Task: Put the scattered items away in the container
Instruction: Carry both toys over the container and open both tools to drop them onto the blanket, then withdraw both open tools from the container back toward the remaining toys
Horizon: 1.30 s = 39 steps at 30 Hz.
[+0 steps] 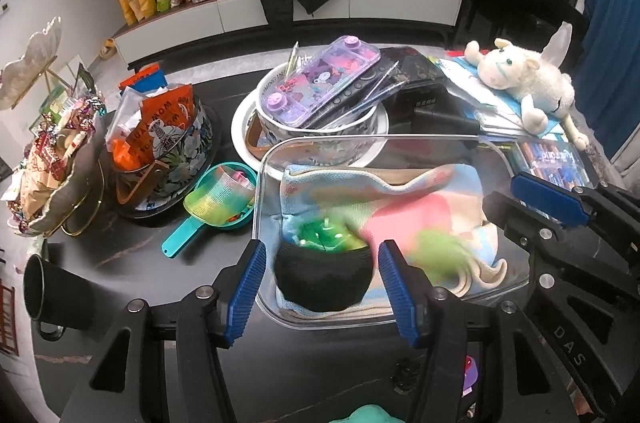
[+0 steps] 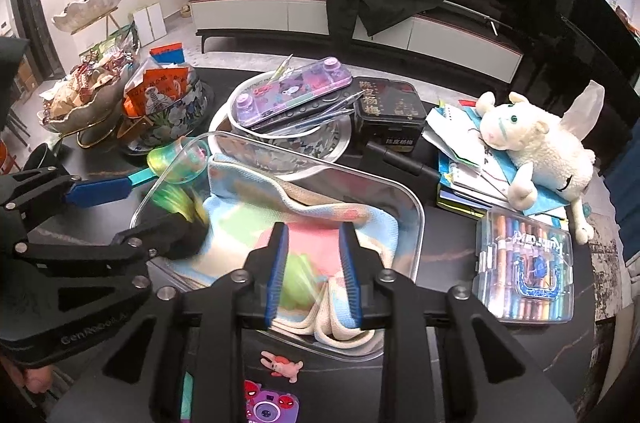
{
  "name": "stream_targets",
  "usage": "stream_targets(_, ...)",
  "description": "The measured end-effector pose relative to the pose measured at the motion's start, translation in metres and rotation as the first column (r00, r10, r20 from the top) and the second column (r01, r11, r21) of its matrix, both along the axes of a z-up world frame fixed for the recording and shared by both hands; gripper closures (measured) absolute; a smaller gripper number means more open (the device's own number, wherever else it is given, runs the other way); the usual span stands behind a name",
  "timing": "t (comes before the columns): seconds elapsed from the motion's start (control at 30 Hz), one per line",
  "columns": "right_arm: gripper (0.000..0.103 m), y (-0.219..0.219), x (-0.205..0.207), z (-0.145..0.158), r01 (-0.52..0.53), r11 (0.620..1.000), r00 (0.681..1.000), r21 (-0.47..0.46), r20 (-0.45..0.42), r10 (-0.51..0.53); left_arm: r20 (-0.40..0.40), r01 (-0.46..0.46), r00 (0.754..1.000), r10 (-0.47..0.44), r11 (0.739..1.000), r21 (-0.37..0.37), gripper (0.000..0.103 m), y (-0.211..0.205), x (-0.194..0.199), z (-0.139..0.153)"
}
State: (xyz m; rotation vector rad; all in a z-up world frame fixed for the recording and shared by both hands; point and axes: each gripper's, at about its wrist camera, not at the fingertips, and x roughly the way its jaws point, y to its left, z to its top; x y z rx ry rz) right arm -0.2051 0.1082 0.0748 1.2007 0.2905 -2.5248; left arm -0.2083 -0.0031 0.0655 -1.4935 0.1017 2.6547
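The clear tub (image 1: 494,147) sits mid-table (image 1: 132,243), lined with a pastel towel (image 1: 400,191). On the towel rest a black pot (image 1: 322,277) with green inside and a blurred green toy (image 1: 438,255). The left gripper (image 1: 322,289) hangs over the pot, jaws released and wide to either side. The right gripper (image 2: 314,279) stands over the towel, jaws parted and empty. Behind, a white bowl (image 1: 320,133) carries a purple game (image 1: 320,83). Only the right view shows the camera toy (image 2: 266,403) and bunny charm (image 2: 282,365); only the left shows the black mug (image 1: 52,295).
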Motion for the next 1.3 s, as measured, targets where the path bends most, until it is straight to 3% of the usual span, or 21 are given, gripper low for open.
stream_targets(0.13, 0.074, 0.002, -0.001, 0.0, 0.006, 1.0, 1.0, -0.005, 0.003, -0.006, -0.008, 0.001, 1.0, -0.001, 1.0, 0.006, 0.037, -0.001, 0.001, 0.003)
stream_targets(0.53, 0.061, 0.001, 0.003, 0.003, 0.004, 1.0, 1.0, 0.011, -0.008, -0.004, -0.008, -0.007, 1.0, 0.007, 1.0, 0.006, 0.037, -0.004, 0.003, 0.005)
stream_targets(0.93, 0.042, 0.002, 0.016, 0.002, 0.009, 1.0, 1.0, 0.022, -0.009, -0.009, -0.046, -0.009, 0.999, 0.007, 0.999, -0.035, 0.037, -0.011, 0.022, 0.011)
stream_targets(1.3, 0.028, 0.004, 0.032, -0.001, 0.019, 0.999, 1.0, 0.039, -0.018, -0.019, -0.056, -0.005, 0.998, 0.004, 1.0, -0.021, 0.037, -0.016, 0.043, 0.007)
